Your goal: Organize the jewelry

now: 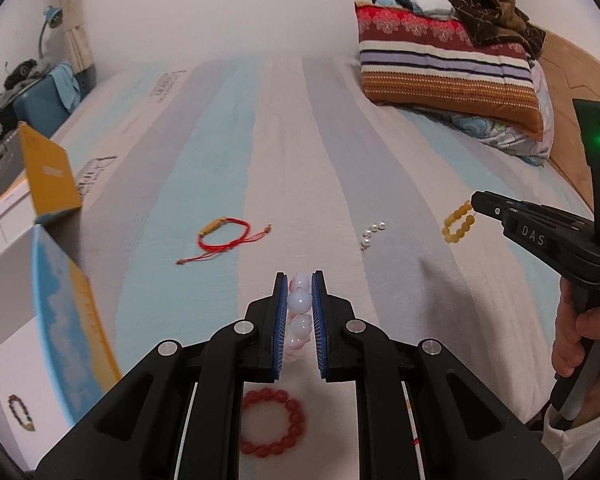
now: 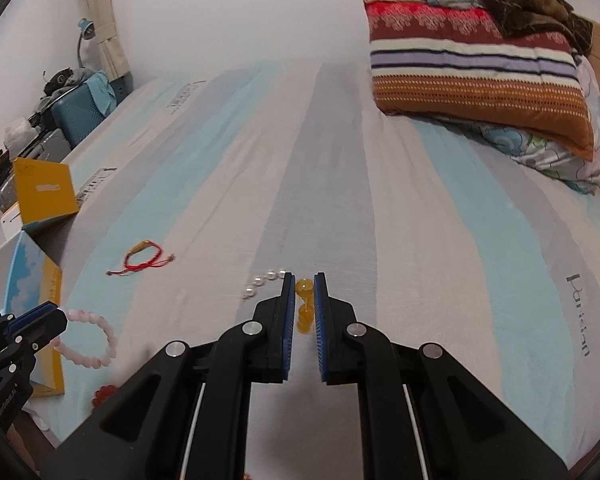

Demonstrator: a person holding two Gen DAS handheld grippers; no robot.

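Left gripper (image 1: 299, 280) pinching a pink bead bracelet (image 1: 300, 304), blue pads pressed on the beads, bracelet hanging clear above the striped bedsheet (image 1: 284, 160). Right gripper (image 2: 303, 280) clamped on a yellow bead bracelet (image 2: 304, 300), likewise lifted off the sheet.

Taking the short pearl strand (image 1: 372, 234) as landmark: red cord bracelet (image 1: 224, 236) lying well to its left on a blue stripe; yellow bracelet dangling to its right in the left wrist view; pink bracelet held on the near side of it. Red bead bracelet (image 1: 272, 420) flat on the sheet nearer still, seen between the left gripper's arms. Open white box (image 1: 16, 380) at the far left edge, well apart from the pearls, with a dark beaded bracelet (image 1: 20, 412) inside. Folded striped quilt (image 1: 448, 68) far beyond the pearls to the right. Nothing lying between grippers and box but bare sheet.

Only in the left wrist view: box interior, whole red bead ring, a hand (image 1: 580, 332) gripping the right tool's handle. Only in the right wrist view: full pink loop hanging from the left fingertips, printed lettering (image 2: 580, 316) on the sheet at right.
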